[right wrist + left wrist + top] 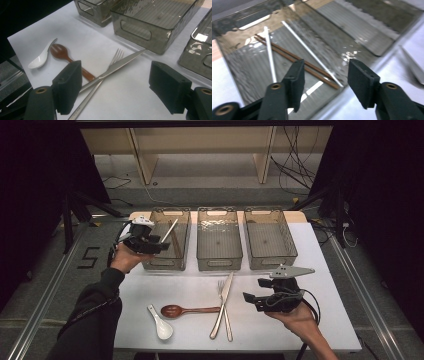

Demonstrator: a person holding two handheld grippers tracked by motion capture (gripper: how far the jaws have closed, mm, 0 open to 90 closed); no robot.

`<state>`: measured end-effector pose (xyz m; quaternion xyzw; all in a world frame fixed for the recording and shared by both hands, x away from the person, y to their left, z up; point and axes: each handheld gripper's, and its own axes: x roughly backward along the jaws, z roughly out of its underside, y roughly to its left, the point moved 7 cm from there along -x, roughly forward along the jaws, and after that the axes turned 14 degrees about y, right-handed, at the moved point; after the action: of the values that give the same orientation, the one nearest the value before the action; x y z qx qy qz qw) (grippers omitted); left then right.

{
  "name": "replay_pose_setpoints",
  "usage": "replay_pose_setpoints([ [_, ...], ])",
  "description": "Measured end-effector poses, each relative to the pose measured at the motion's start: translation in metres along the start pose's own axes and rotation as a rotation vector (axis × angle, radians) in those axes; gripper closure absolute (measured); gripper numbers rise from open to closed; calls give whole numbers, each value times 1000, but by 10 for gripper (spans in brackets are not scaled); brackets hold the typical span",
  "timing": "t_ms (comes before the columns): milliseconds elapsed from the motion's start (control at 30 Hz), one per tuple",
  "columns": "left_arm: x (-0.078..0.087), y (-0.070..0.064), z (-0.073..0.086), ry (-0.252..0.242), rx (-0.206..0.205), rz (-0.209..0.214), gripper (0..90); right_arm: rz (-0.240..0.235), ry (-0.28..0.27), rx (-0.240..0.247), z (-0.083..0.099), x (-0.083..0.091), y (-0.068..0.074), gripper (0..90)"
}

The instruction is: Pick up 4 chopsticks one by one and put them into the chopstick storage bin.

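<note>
The left hand-held gripper [161, 245] hangs above the near end of the left smoky clear plastic bin [176, 262], its jaws spread apart with nothing between them. In the left gripper view, that bin [249, 82] holds a pair of dark brown wooden chopsticks [294, 60] lying side by side on its floor, with two thin silver metal chopsticks [270, 56] lying across them, one slanting up against the bin's far side. In the high view one silver stick [170, 230] leans up out of the bin.

The right hand-held gripper [250, 298] is held low over the white tabletop [325, 270] at its right side, jaws wide open and empty, pointing towards the cutlery. Between them in the right gripper view lie a silver metal table knife [117, 66] crossing over a silver metal fork [110, 65], and beyond those a reddish-brown wooden spoon [63, 55] with a white ceramic soup spoon [41, 58] just beside its bowl.

The middle bin [219, 262] and right bin [272, 262] stand in a row with the left one, along the far part of the tabletop.
</note>
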<state>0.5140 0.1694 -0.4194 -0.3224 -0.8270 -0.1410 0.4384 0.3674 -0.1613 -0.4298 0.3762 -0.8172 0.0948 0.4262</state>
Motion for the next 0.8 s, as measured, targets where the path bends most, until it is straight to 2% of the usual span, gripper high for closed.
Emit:
replay_pose_setpoints([
  [33, 1, -3, 1, 12, -13, 6, 439, 0, 1, 0, 0, 0, 0, 277],
  [67, 3, -6, 1, 8, -21, 0, 416, -1, 2, -1, 0, 0, 0, 277],
  [133, 4, -11, 3, -14, -33, 20, 385, -1, 2, 0, 0, 0, 1, 277],
  [300, 4, -20, 13, 9, -67, 25, 342, 2, -2, 5, 0, 1, 2, 277],
  [800, 3, -46, 26, 50, -127, 48, 219, 0, -1, 4, 1, 1, 2, 277],
])
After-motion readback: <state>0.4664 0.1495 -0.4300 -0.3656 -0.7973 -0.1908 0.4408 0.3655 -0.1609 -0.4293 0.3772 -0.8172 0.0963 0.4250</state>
